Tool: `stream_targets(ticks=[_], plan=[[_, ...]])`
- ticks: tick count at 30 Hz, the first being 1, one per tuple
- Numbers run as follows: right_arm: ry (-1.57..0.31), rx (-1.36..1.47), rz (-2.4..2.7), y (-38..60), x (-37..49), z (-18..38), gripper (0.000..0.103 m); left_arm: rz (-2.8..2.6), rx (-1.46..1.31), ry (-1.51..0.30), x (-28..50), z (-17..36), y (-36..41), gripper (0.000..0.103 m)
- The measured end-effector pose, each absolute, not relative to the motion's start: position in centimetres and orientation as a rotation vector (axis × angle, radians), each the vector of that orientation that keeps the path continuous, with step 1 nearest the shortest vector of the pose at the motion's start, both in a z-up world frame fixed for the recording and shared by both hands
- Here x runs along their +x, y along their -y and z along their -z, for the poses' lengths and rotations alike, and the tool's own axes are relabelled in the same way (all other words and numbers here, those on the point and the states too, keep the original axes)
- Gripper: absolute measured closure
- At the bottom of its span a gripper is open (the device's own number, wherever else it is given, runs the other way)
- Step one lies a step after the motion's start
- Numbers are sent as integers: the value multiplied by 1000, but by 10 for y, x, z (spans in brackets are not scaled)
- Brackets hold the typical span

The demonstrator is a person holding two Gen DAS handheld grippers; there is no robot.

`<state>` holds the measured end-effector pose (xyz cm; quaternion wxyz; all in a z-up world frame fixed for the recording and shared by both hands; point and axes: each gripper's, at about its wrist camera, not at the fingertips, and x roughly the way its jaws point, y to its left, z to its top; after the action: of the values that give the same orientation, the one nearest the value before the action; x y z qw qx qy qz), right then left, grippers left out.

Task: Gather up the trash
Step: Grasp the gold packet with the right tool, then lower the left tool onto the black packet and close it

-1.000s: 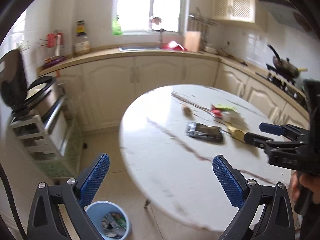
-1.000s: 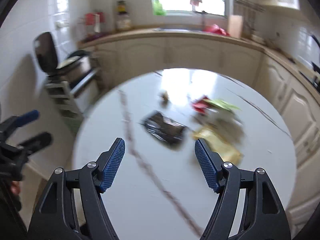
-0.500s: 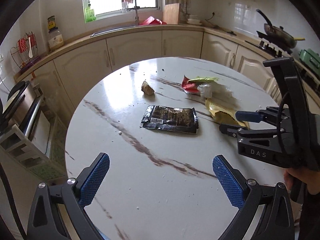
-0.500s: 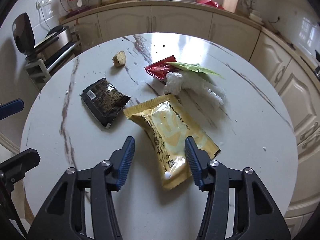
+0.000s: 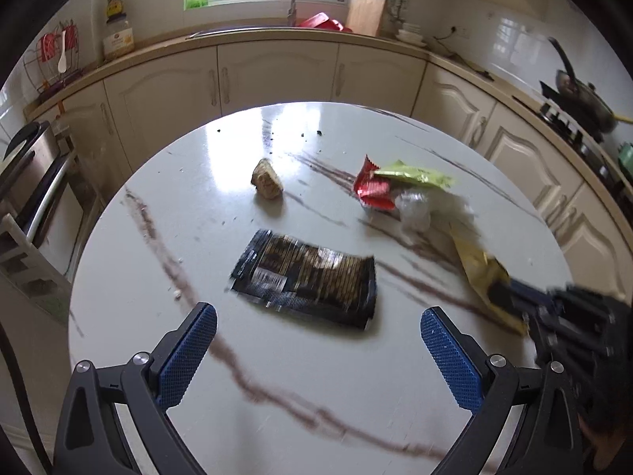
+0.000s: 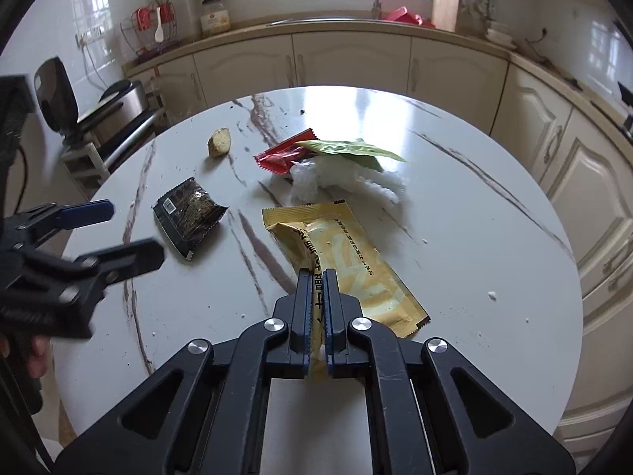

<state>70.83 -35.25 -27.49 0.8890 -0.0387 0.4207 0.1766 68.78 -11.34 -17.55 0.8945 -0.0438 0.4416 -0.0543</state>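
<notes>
Trash lies on a round white marble table (image 5: 316,376). My right gripper (image 6: 317,277) is shut on the near edge of a yellow wrapper (image 6: 348,253), which also shows in the left wrist view (image 5: 478,269). My left gripper (image 5: 316,340) is open and empty, just short of a black wrapper (image 5: 308,277), seen in the right wrist view too (image 6: 188,215). Farther back lie a red wrapper (image 6: 283,156), a green wrapper (image 6: 348,148), crumpled clear plastic (image 6: 344,178) and a brown lump (image 6: 219,141).
Cream kitchen cabinets (image 6: 348,63) and a counter curve around behind the table. A metal appliance on a rack (image 6: 114,114) stands at the left. A stove with a pan (image 5: 581,95) is at the right. My right gripper shows at the right edge of the left wrist view (image 5: 510,297).
My right gripper has closed on the yellow wrapper's near edge. My left gripper has moved in over the table toward the black wrapper and stays open.
</notes>
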Motion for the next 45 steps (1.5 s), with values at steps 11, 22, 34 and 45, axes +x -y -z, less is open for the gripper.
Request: stream_targets(ticks=[11,22,34,45], plan=[[-885,16,-409,378,707,280,97,-64,-82,-1021,761,211,132,2],[-890,43,-419,381,701,283,97,86,5,-963,743,219,125,17],[-900,41,-416,368,686,285,97,262,113,-878,704,221,145,78],[-900,54,-418,359,668,280,97,291,6,-932,658,220,91,75]])
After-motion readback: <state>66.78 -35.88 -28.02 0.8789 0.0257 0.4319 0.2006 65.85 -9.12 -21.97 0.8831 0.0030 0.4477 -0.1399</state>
